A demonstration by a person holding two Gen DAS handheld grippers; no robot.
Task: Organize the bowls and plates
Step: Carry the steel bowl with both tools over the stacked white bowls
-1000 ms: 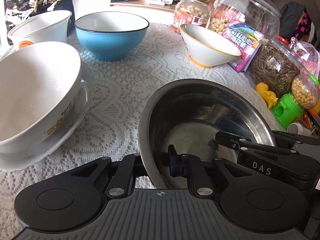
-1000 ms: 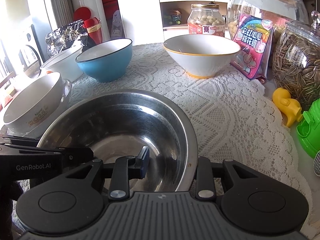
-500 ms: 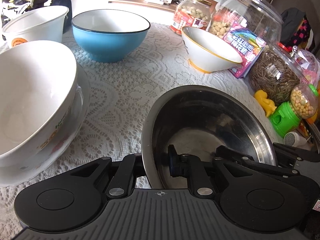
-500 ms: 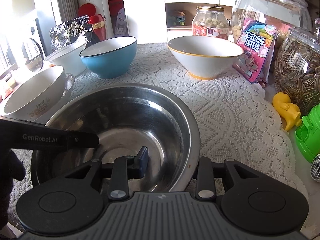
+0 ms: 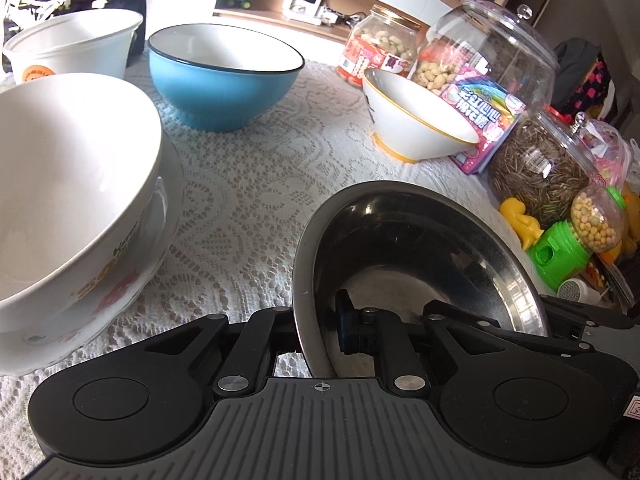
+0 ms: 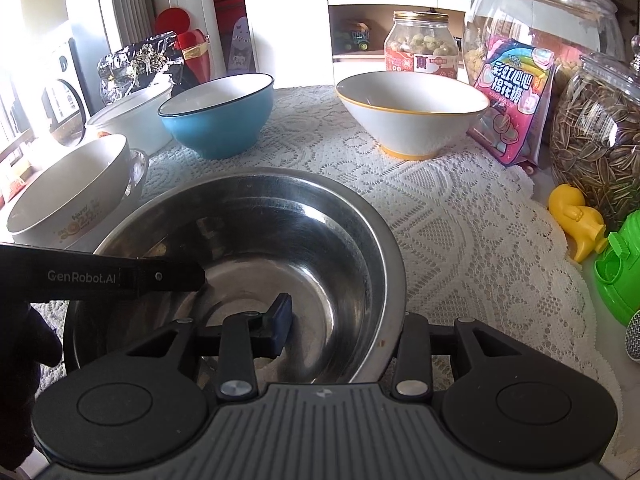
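Observation:
A steel bowl [image 5: 420,248] [image 6: 256,232] is held over the lace-covered table. My left gripper [image 5: 320,324] is shut on its left rim, one finger inside and one outside. My right gripper [image 6: 344,328] straddles its right rim the same way; its jaws look wider apart. A white printed bowl [image 5: 68,184] [image 6: 68,192] sits on a plate [image 5: 132,292] at the left. A blue bowl [image 5: 224,76] [image 6: 218,114], a white tub [image 5: 72,46] [image 6: 128,118] and a yellow-rimmed white bowl [image 5: 416,116] [image 6: 412,110] stand further back.
Glass jars of nuts [image 6: 536,20] and seeds [image 6: 596,136], a smaller jar [image 6: 420,46] and a pink candy bag [image 6: 516,96] line the right back. A yellow duck toy [image 6: 576,220] and green dispenser [image 5: 564,252] sit at the right edge. A foil bag [image 6: 136,64] stands back left.
The steel bowl has risen and shifted left toward the white printed bowl, carried by both grippers. The grips are unchanged.

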